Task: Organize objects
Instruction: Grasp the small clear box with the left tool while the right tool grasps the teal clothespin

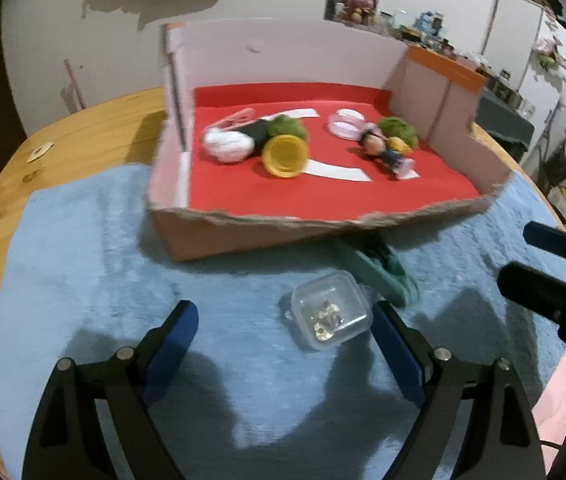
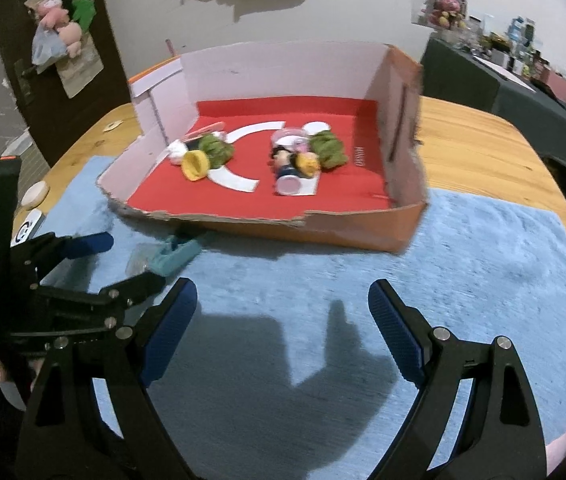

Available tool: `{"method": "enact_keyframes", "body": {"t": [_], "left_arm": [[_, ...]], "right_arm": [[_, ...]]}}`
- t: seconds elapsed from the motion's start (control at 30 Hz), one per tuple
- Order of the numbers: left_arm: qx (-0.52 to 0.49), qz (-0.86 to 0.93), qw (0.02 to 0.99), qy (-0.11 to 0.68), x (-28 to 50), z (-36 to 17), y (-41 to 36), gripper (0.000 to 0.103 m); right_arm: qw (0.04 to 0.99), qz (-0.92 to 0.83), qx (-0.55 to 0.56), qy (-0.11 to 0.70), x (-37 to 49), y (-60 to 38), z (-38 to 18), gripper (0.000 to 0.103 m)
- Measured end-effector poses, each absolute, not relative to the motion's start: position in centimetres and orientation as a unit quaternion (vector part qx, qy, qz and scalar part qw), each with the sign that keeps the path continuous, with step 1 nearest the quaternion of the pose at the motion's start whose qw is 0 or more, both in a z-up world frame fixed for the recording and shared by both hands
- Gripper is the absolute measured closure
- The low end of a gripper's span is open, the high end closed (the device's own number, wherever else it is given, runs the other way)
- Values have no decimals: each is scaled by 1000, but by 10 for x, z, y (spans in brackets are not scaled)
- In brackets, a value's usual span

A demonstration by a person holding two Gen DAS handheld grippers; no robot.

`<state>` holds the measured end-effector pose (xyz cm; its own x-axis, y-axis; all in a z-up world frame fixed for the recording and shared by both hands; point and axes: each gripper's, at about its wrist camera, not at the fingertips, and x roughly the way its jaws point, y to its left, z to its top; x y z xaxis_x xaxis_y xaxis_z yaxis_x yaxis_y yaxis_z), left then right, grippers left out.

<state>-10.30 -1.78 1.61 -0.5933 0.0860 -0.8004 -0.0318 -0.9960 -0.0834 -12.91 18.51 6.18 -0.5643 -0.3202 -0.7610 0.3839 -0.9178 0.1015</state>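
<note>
Red-lined box, blue mat

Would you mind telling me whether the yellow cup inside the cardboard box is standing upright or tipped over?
Tipped over. The yellow cup lies on its side on the box's red lining, its round open mouth facing the camera rather than upward.

Location: a lived-in home room. Indicators: wooden table with blue plush mat, plush toys hung on the wall, cluttered shelf.
</note>
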Motion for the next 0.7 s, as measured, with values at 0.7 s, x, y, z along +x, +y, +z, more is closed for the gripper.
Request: {"method": "enact_keyframes", "body": {"t": [0.7], "left_arm": [[-442, 893, 39, -67, -92, 21, -57, 33]], "right_arm": [[260, -861, 433, 69, -128, 122, 35, 16]]}}
